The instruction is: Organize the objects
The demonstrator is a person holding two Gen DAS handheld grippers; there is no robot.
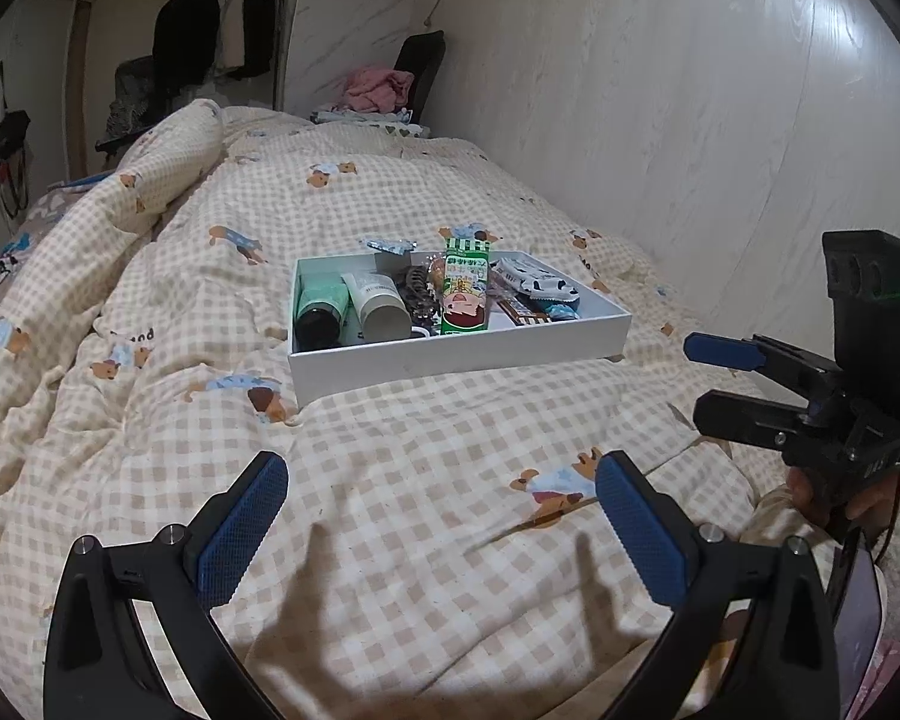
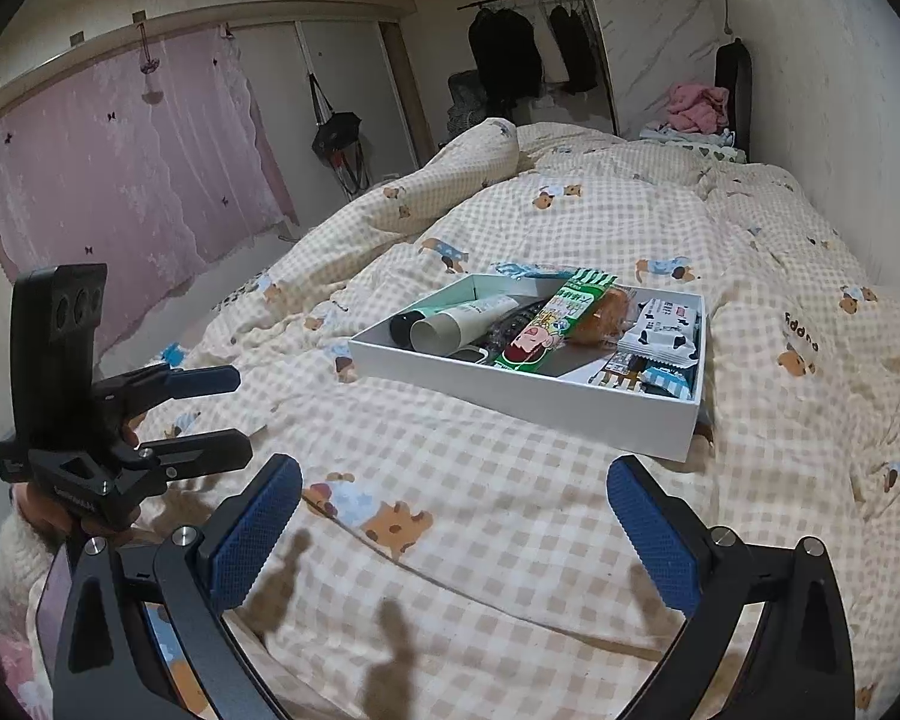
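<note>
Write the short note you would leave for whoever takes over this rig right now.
Left gripper: open, empty, hovering over the quilt.
Right gripper: open, empty, also above the quilt.
White tray sits on the bed ahead, holding two tubes, a green snack pack, a hair clip and small packets.
Done: those items are in the tray.
Left: one blue packet lies behind the tray.

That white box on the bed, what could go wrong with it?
The box sits on a soft, lumpy quilt, so pushing it could tip it. The green packet leans over other things and might slide out. Both grippers, left and right, are open, so nothing steadies it.
</note>
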